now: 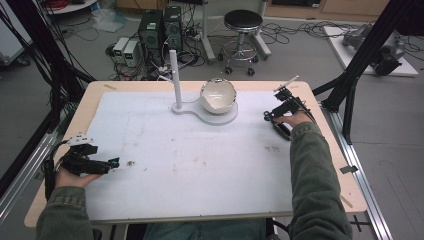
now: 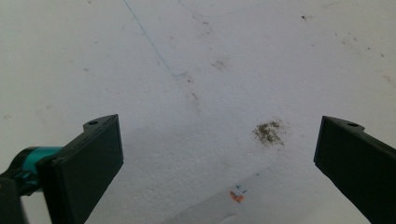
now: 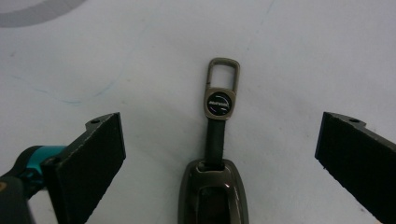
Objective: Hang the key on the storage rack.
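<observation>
Both grippers had jaws spread wide: the right gripper [image 3: 219, 154] straddled a key fob [image 3: 214, 186] without touching it; the left gripper [image 2: 219, 158] hung over the stained white mat [image 2: 196, 56].

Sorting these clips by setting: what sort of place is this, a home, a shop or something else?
Likely a lab or workshop: computer towers with tangled cables sit on the floor behind the table, beside a rolling stool and black frame struts.

Open white mat [image 1: 200, 165] stretches between both hands; only the post stand [image 1: 175, 80] and bowl [image 1: 218, 95] block the far centre.
</observation>
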Tool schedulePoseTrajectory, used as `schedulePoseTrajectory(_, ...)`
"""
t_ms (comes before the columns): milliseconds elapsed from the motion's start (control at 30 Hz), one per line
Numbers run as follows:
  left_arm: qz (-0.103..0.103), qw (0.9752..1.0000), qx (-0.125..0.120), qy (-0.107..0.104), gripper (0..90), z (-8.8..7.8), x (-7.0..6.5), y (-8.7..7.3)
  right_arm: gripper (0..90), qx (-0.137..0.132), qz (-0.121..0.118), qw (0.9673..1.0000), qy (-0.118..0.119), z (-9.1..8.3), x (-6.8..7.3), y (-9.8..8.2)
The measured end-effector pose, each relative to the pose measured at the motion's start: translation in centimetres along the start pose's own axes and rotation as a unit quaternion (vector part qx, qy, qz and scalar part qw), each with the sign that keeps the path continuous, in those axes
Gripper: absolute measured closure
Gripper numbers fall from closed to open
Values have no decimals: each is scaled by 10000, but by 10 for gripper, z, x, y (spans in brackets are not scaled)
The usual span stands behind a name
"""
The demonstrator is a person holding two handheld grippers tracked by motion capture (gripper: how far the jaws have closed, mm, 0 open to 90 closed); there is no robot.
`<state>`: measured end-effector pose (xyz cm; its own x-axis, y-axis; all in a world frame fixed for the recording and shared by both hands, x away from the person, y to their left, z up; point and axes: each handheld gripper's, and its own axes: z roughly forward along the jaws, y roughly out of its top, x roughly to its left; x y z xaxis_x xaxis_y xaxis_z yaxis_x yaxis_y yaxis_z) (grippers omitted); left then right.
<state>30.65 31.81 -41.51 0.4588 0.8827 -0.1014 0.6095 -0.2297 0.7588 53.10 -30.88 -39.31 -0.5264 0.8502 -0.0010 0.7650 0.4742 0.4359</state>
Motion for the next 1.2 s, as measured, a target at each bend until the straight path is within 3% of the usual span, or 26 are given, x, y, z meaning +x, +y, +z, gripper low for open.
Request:
schedulePoseTrajectory(200,0,10000,10,3,18,0,1,0,7,250,-52,9996,-112,12,0,0)
schedulePoseTrajectory(467,19,10000,20,-21,18,1,0,0,53,435,-92,9990,-72,20,-1,-1)
schedulePoseTrajectory(567,43,10000,40,-24,18,1,0,0,218,475,-98,9987,158,19,-2,-1)
schedulePoseTrajectory(633,39,10000,55,-30,18,1,0,0,226,474,-87,9987,176,19,-2,0)
schedulePoseTrajectory(1000,4,10000,32,-41,18,3,1,0,432,530,-17,9986,35,21,1,2)
schedulePoseTrajectory(1067,16,10000,44,-46,18,4,2,0,510,627,29,9980,-15,23,1,2)
schedulePoseTrajectory(1133,13,10000,38,-51,18,4,2,0,527,677,61,9977,-36,24,1,1)
schedulePoseTrajectory(1200,1,10000,34,-33,18,4,3,0,638,648,167,9977,-72,24,1,2)
